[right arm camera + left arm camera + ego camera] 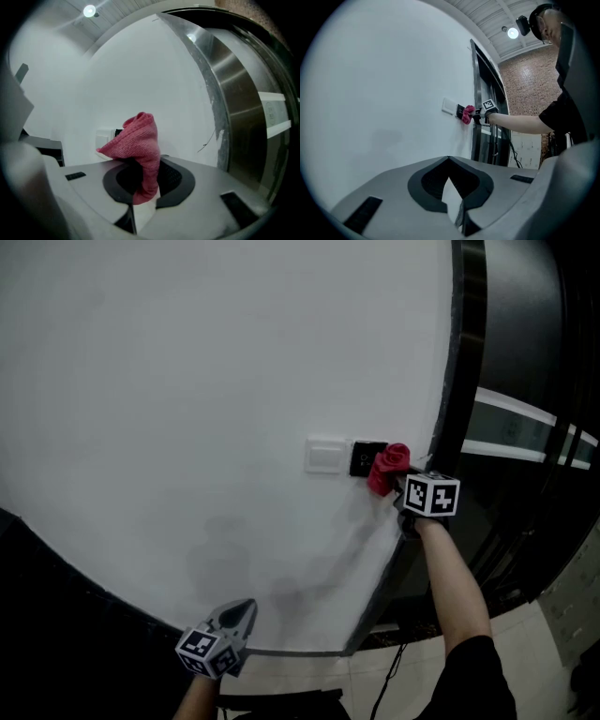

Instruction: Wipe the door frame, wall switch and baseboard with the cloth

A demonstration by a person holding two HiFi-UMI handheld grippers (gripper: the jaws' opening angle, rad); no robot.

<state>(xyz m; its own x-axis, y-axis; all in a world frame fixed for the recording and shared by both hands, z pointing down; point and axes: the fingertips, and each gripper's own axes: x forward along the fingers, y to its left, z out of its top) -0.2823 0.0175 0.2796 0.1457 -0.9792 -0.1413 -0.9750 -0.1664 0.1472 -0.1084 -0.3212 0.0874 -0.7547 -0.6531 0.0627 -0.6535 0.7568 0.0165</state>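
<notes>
Step in hand: wall switch wipe. R gripper (401, 482) is clamped on a bunched red cloth (388, 467); the cloth wad sticks out past the jaw tips, and sits at the right edge of the black switch panel (366, 458), just left of the dark door frame (461, 352). Looks pressed to the wall (187, 381), but contact isn't certain. White switch plate (324, 455) is just beside the black one, on its left.

Next move, prob.: sweep cloth left across both plates w/ light pressure, so no rocker gets toggled.

R forearm (453, 568) is extended up and fwd, gripper tilted toward the wall. L gripper (242, 613) is held low near the wall bottom, jaws together, empty, idle. Baseboard not clearly made out.
</notes>
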